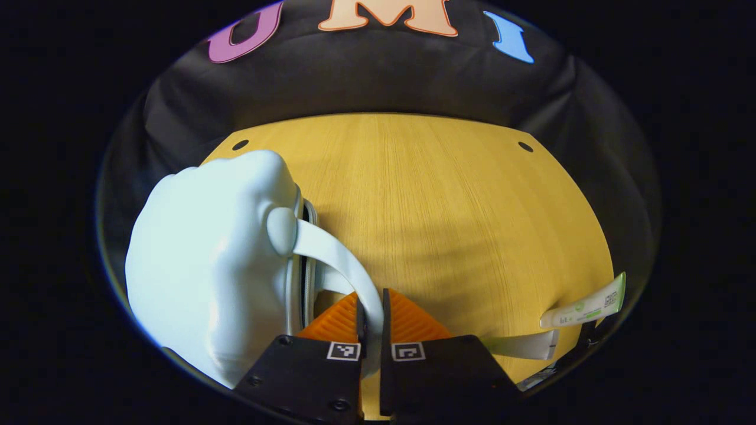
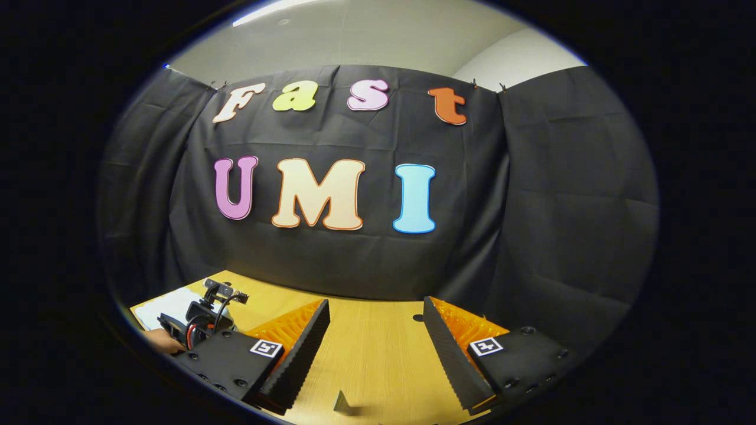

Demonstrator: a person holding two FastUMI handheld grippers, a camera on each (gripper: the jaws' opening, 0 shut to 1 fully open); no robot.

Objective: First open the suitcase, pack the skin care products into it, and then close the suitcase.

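Observation:
A pale blue-white suitcase (image 1: 207, 271) lies closed at the left of the wooden table (image 1: 449, 212). Its white handle strap (image 1: 339, 257) arches from the case down between my left gripper's fingers. My left gripper (image 1: 372, 310) is shut on that handle. A white and green skin care tube (image 1: 585, 308) lies at the table's right edge, with a flat white tube (image 1: 522, 347) just below it. In the right gripper view my right gripper (image 2: 375, 306) stands open above the table, holding nothing. The left gripper (image 2: 204, 321) and the suitcase (image 2: 168, 307) appear there at the lower left.
Black cloth walls the table at the back and on both sides. Two small dark holes (image 1: 240, 144) (image 1: 525, 146) mark the table's far corners. A small grey tip (image 2: 342, 403) pokes up at the bottom between the right gripper's fingers. A hand (image 2: 159, 340) holds the left gripper.

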